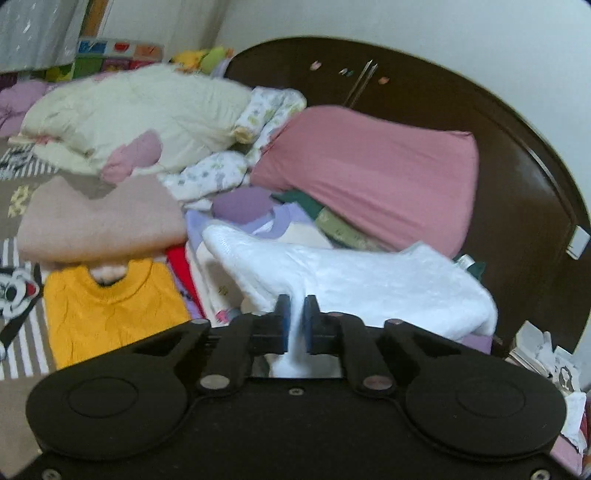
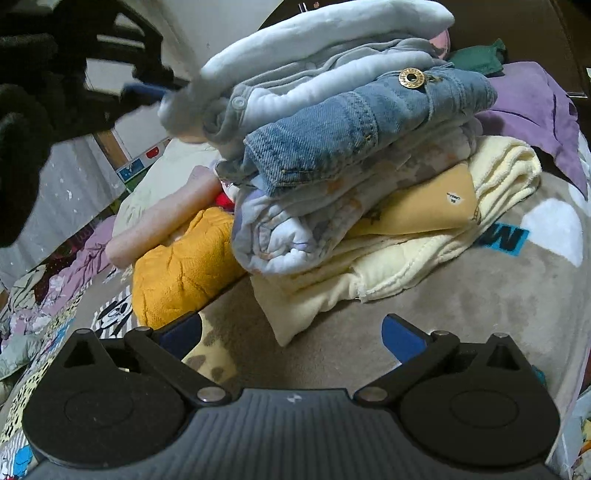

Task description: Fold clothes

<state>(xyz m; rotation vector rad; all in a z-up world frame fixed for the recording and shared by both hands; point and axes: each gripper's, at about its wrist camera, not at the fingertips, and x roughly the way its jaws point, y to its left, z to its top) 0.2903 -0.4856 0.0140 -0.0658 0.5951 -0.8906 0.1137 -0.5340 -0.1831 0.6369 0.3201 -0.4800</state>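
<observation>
Garment point(image 1: 354, 280) pinched in left tool point(image 1: 294, 317).

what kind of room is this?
Most likely a bedroom: the clothes lie on a bed with a dark wooden headboard, pillows such as the pink pillow, and a cartoon-print blanket under the folded stack.

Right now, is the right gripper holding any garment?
No. The right gripper is wide open above the bare grey blanket, short of the folded clothes stack.

Dark wooden headboard point(image 1: 517, 155), pale wall point(image 1: 443, 22), patterned bedspread point(image 2: 480, 295)
</observation>
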